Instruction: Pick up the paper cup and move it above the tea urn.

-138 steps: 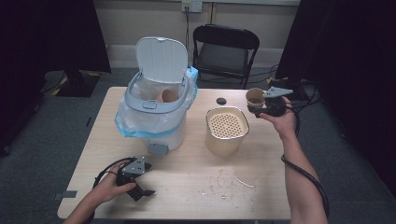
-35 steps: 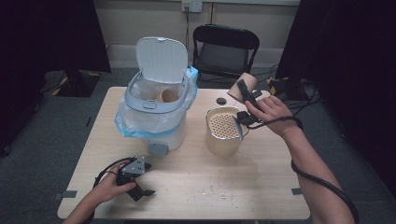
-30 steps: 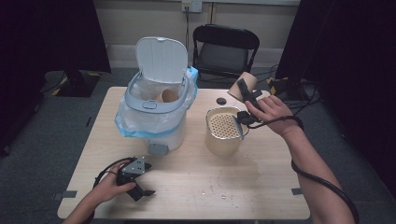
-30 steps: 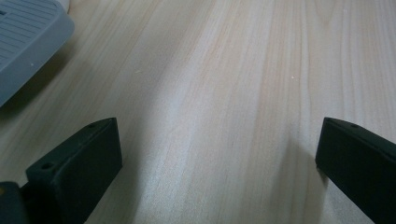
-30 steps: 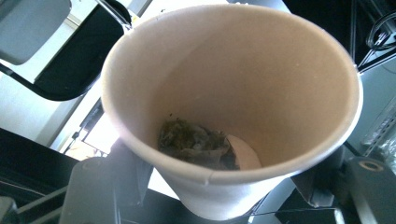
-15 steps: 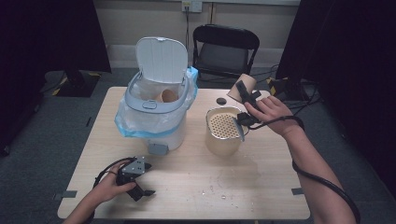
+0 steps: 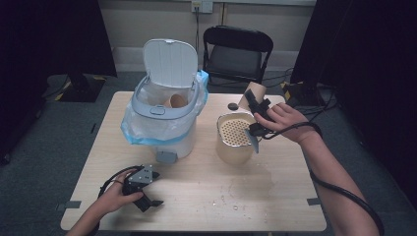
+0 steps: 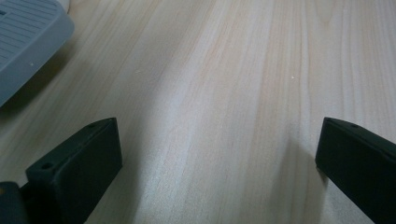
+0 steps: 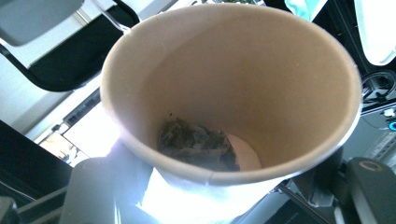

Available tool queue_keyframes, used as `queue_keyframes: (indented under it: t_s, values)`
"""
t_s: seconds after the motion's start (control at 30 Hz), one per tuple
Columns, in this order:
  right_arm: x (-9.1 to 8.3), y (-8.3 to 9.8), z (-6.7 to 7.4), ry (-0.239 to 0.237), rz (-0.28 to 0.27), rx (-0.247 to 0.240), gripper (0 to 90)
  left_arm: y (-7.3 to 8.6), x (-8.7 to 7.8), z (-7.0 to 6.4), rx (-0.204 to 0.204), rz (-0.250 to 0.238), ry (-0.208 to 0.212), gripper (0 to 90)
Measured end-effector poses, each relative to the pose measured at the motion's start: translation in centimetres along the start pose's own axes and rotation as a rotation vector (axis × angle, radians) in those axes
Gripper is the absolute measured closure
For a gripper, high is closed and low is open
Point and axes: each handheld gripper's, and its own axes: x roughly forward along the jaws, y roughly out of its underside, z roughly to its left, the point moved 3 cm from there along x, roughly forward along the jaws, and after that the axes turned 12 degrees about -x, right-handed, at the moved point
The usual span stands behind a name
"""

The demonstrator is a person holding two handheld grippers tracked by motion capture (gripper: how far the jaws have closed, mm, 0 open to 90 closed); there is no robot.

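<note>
The right gripper (image 7: pixel 256 109) clamps a brown paper cup (image 7: pixel 249 94), tipped mouth-down over the perforated strainer bucket (image 7: pixel 235 137) at about four o'clock from the white bin (image 7: pixel 164 118). Inside the cup (image 9: pixel 224 93) a wet clump of tea leaves (image 9: pixel 196 142) clings near the bottom (nothing visibly falling). At seven o'clock on the table (image 7: pixel 206 187), the left gripper (image 7: pixel 147 196) rests, jaws spread wide and empty.
</note>
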Motion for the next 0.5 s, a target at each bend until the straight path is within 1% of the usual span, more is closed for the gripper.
queue_keyframes:
  t_s: [0.1, 0.17, 0.23, 0.27, 0.3, 0.33, 0.37, 0.4, 0.43, 0.5]
  values:
    - [0.0, 0.0, -0.2, -0.001, 0.006, 0.005, 32.7, 0.0, 0.0, 0.0, 0.000, 0.000, 0.001, 0.0]
    - [-0.2, 0.1, -0.4, 0.016, 0.015, -0.002, 32.6, 0.0, 0.0, 0.0, 0.000, 0.000, 0.000, 0.0]
    - [-0.4, 0.3, -0.9, 0.058, 0.038, -0.003, 32.6, 0.0, 0.0, 0.0, 0.000, 0.000, 0.000, 0.0]
    - [-0.3, 0.3, -1.1, 0.052, 0.033, 0.018, 32.9, 0.0, 0.0, 0.0, 0.000, -0.001, 0.001, 0.0]
    - [0.0, -0.2, -0.9, -0.026, -0.001, 0.022, 33.8, 0.0, 0.0, 0.0, -0.001, -0.001, 0.001, 0.0]
    - [0.3, -0.6, -1.0, -0.025, -0.004, -0.051, 34.0, 0.0, 0.0, 0.0, 0.000, -0.001, 0.001, 0.0]
    - [0.4, -0.5, -0.5, -0.043, -0.001, -0.043, 34.0, 0.0, 0.0, 0.0, 0.000, 0.000, 0.000, 0.0]
    - [0.4, -0.4, -0.6, -0.031, -0.004, -0.023, 33.8, 0.0, 0.0, 0.0, 0.000, -0.001, 0.000, 0.0]
    - [0.3, -0.4, -0.9, -0.023, 0.004, -0.015, 33.6, 0.0, 0.0, 0.0, 0.000, 0.000, 0.000, 0.0]
    - [0.2, -0.7, -1.3, -0.017, 0.005, -0.030, 33.4, 0.0, 0.0, 0.0, -0.001, -0.001, 0.000, 0.0]
